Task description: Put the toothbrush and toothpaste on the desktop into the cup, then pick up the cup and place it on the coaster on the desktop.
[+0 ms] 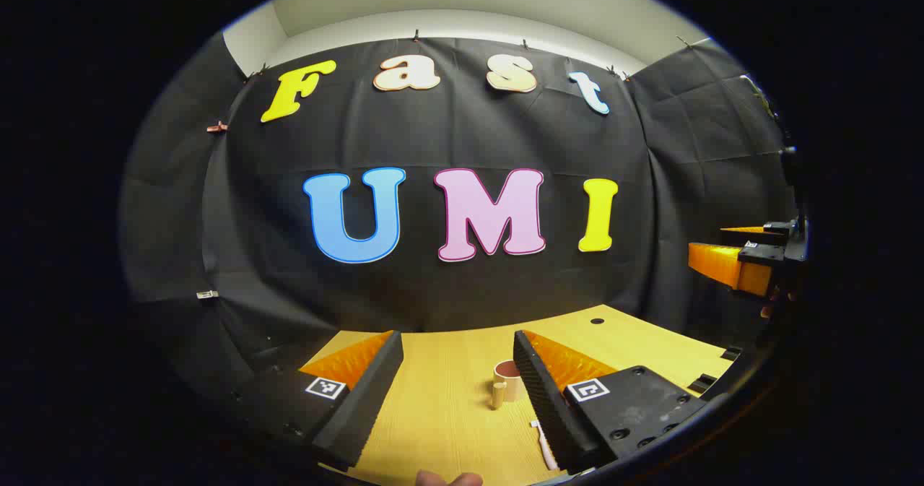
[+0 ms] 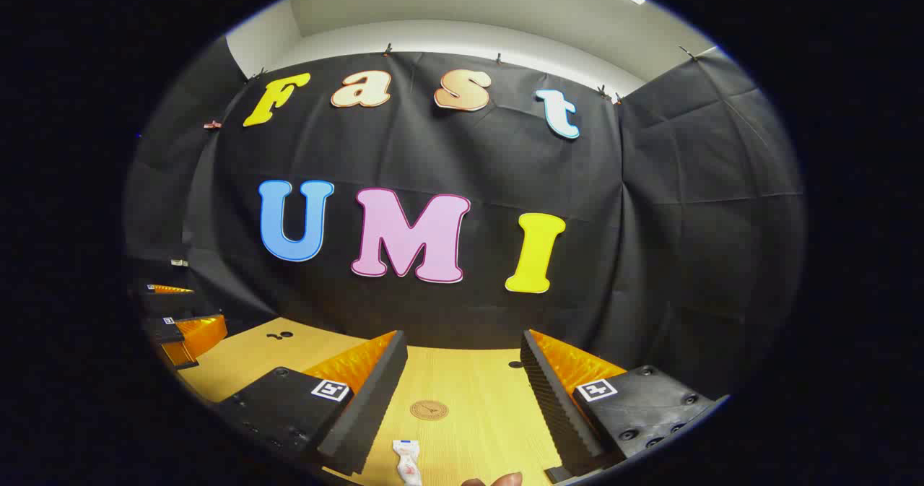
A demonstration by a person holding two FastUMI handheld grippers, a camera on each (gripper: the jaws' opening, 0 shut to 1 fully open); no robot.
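Toothbrush [image 1: 543, 446]: white, thin, lying flat on the bench [image 1: 447, 399] near the camera in the left gripper view, partly hidden behind the left tool's right finger.
Toothpaste [image 2: 407, 463]: small white tube with a blue band at its far end, lying on the bench at the near edge of the right gripper view, between the right tool's fingers.
Cup [image 1: 508, 379]: short, tan outside, reddish inside, upright on the bench with its handle toward the camera; it stands just beside the left tool's right finger, farther off than the toothbrush.
Coaster [image 2: 429, 409]: round, brown, flat on the bench, beyond the toothpaste, bare.
Around: light wood bench with small dark holes near its far edge; black cloth wall behind.
Left tool [image 1: 458, 399]: fingers spread wide, holding nothing, above the bench.
Right tool [image 2: 462, 406]: fingers spread wide, holding nothing; also seen at the right edge of the left gripper view.
Hand: a fingertip [image 2: 505, 479] shows at the bottom edge.
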